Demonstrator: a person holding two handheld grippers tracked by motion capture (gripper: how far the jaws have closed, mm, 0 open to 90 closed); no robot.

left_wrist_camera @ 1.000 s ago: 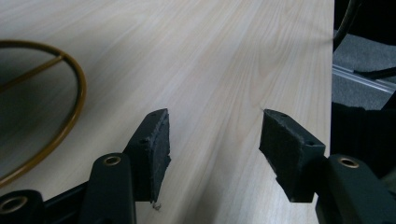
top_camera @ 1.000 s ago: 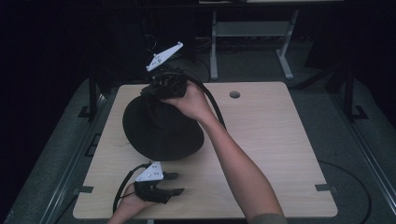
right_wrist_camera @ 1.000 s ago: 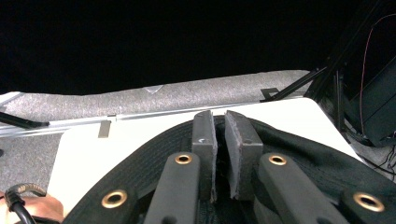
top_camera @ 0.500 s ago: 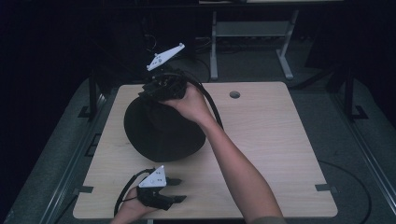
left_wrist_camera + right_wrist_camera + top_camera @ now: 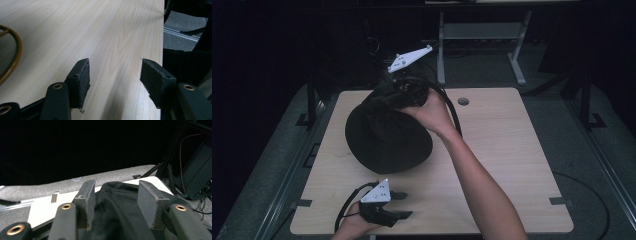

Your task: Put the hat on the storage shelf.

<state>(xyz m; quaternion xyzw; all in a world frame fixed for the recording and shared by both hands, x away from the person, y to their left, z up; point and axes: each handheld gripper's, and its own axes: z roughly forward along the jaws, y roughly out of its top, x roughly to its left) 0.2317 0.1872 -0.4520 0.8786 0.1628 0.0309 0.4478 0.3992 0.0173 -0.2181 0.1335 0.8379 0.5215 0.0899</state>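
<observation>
The pale wood-grain bench (image 5: 512, 150) carries a black fabric hat (image 5: 387, 135) with a floppy round brim on its left half, towards the far edge. The right gripper (image 5: 384, 100) sits at the hat's far side, near the far edge; its jaws have just been opening and now stand spread, black fabric lying between the pads (image 5: 150, 205) without being pinched. The left gripper (image 5: 404, 205) rests at the near edge, left of centre, jaws spread over bare wood.
</observation>
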